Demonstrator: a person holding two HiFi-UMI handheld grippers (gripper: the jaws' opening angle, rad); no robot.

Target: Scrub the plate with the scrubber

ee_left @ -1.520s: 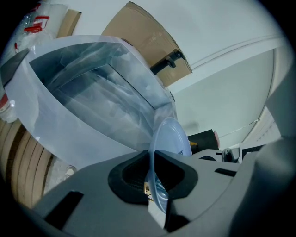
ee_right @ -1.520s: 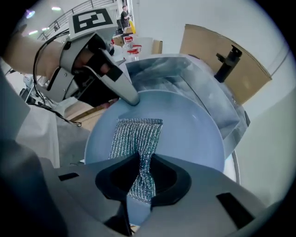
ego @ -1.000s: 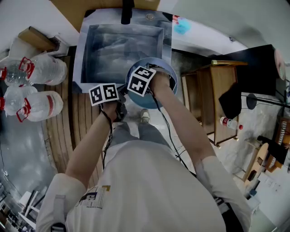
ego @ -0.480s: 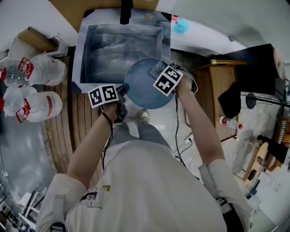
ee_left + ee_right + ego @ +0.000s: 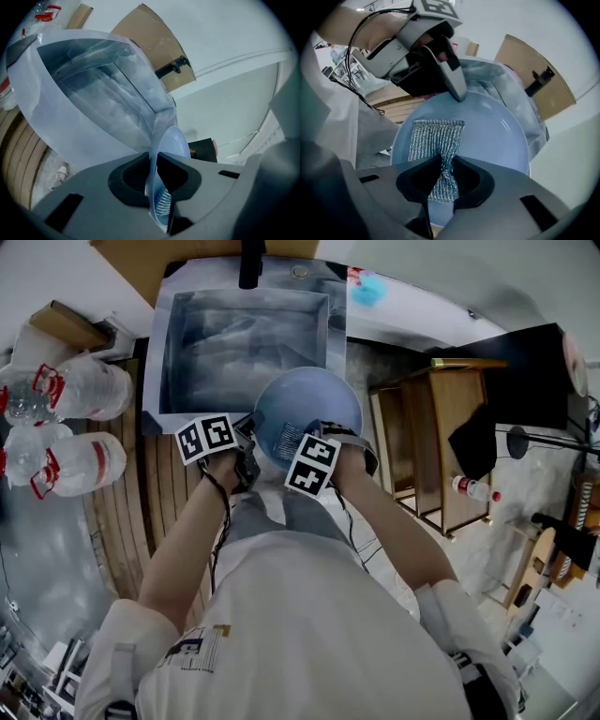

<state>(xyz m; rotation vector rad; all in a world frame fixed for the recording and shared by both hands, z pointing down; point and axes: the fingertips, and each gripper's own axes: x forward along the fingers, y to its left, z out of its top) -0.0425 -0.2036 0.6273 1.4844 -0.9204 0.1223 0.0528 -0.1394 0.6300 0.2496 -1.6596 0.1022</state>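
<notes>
- The right claw (image 5: 443,165) pinches the silver mesh scrubber (image 5: 436,136), which lies flat against the plate (image 5: 497,136).
- The left claw (image 5: 157,161) clamps the plate's rim, holding it above the near right corner of the sink (image 5: 155,390).
- Scrubbing appears to be under way; the pale blue plate shows no grime.

Looks like a makeshift workroom or test space: steel sink (image 5: 155,371) by plank flooring (image 5: 173,493), big water jugs (image 5: 80,465), cardboard (image 5: 141,259), a wooden cabinet (image 5: 441,456).
</notes>
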